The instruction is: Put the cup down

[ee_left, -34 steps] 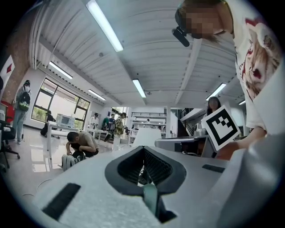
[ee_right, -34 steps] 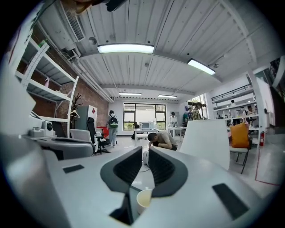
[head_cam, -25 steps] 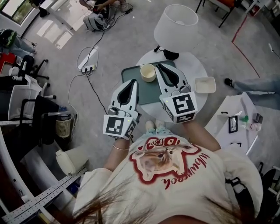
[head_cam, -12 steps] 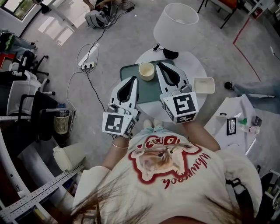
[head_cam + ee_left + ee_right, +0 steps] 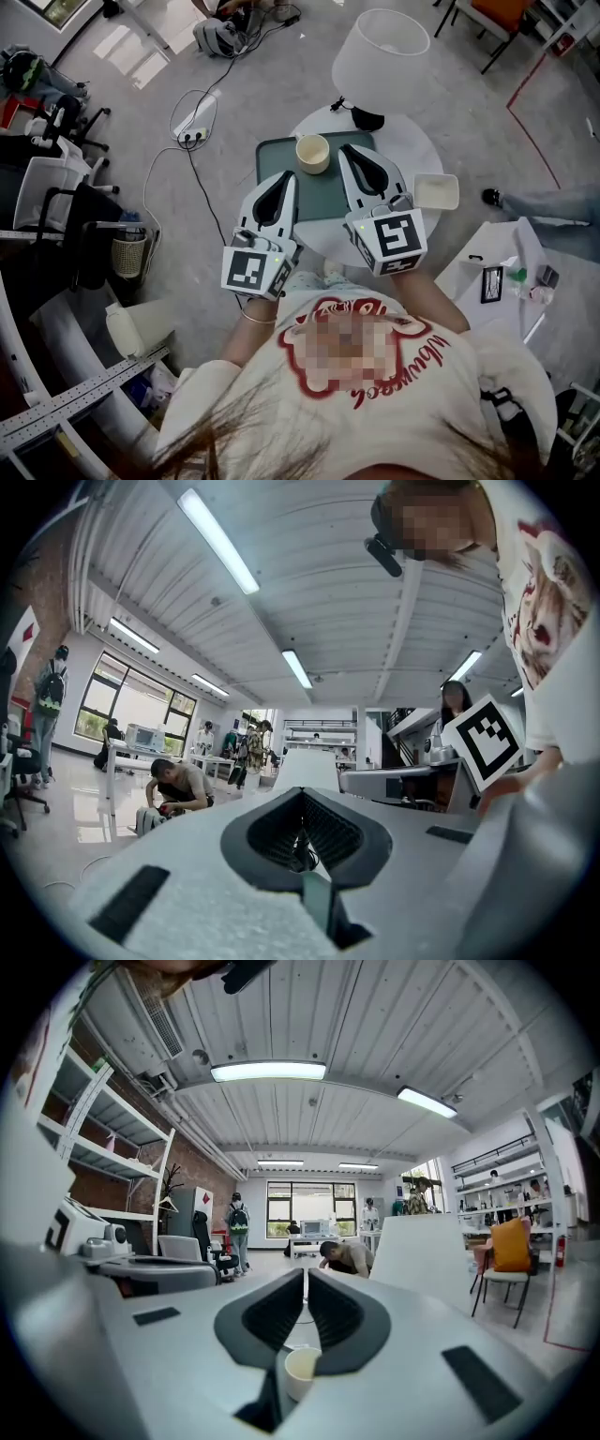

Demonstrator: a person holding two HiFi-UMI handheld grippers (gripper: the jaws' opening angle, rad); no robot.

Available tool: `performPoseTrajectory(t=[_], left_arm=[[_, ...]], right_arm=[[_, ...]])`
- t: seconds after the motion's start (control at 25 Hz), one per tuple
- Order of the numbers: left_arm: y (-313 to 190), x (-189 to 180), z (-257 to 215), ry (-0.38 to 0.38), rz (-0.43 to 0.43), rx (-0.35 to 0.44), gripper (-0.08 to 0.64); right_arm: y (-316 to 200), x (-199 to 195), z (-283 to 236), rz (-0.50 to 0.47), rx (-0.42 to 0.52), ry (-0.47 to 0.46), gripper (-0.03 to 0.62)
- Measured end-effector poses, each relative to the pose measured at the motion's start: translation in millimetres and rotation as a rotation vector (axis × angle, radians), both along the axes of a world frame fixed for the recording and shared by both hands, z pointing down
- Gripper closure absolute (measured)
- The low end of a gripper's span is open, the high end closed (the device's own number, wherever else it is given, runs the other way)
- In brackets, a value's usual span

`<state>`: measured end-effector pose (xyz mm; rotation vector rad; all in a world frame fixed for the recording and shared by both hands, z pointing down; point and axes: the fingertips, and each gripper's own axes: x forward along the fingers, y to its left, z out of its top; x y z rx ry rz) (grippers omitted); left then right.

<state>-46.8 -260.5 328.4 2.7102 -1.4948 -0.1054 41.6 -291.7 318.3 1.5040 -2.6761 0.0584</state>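
Round white bench (image 5: 424, 141) holds the green tray (image 5: 321, 194) where the cup (image 5: 313, 153) stands apart from our left gripper (image 5: 288, 175) and right gripper (image 5: 344, 149), both with jaws closed on nothing; the set-down looks done, so we need only withdraw.

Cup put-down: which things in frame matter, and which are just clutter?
Job: cream round cup, standing on the dark green rectangular tray; right gripper, shut, empty.
Clutter or idle: white lampshade; white square dish; small black object by the lamp; left gripper, shut, empty.
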Motion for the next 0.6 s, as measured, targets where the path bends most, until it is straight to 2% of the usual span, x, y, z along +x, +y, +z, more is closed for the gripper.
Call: performPoseTrajectory(t=[0.32,0.6], left_arm=[[8,6,-7,-0.005,0.013,0.035,0.545],[44,4,-6,-0.016,0.028,0.027,0.545]], right_arm=[[14,4,-8,0.006,0.027,-0.002,0.554],[49,3,-11,0.024,0.025,0.009,0.554]])
